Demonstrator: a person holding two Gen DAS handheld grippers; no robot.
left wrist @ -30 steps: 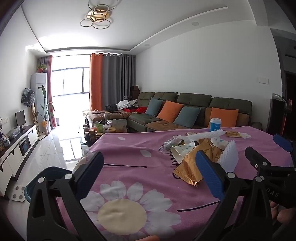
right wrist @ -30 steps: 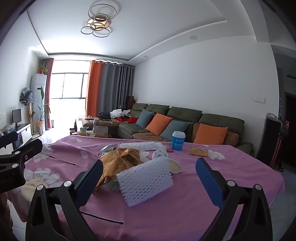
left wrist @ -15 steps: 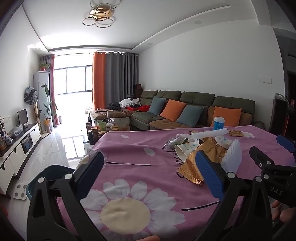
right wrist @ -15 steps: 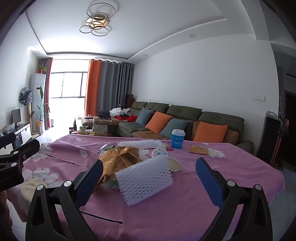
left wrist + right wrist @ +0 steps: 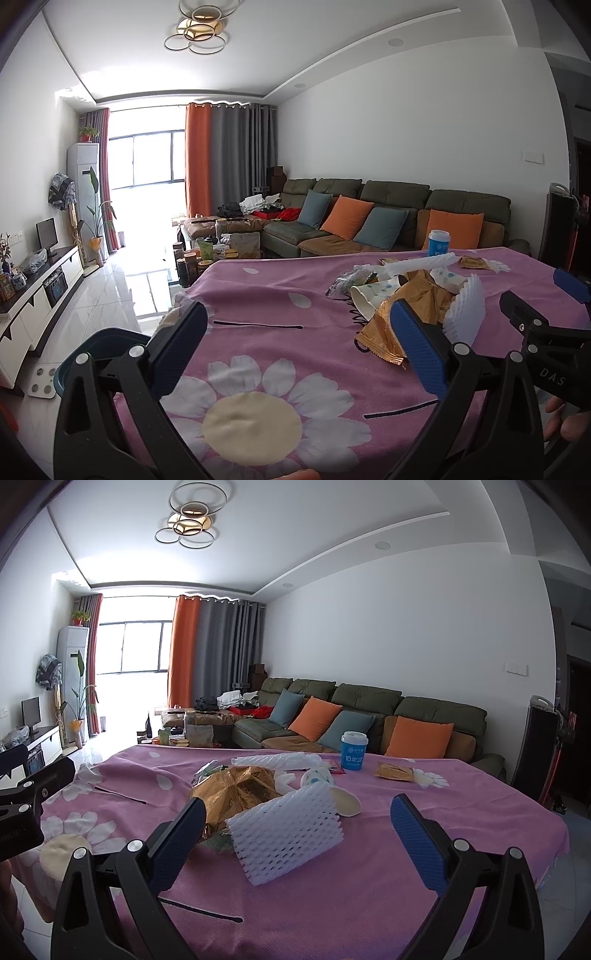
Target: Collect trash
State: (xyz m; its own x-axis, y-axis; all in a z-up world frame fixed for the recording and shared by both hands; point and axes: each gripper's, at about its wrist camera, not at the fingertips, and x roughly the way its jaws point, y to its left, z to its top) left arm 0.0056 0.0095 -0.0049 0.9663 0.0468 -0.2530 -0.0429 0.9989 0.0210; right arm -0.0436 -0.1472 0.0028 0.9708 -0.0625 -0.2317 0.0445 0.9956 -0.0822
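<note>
I hold the left gripper (image 5: 295,343) and right gripper (image 5: 299,834) with fingers released, grasping nothing. The white foam net (image 5: 286,834) lies near the surface's (image 5: 369,886) front edge, touching the gold wrapper (image 5: 236,790).

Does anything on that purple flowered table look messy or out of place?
Yes: litter is heaped mid-table. A white foam net sleeve leans on a crumpled gold wrapper, and a paper cup lies tipped over. Only the blue cup stands upright.
</note>
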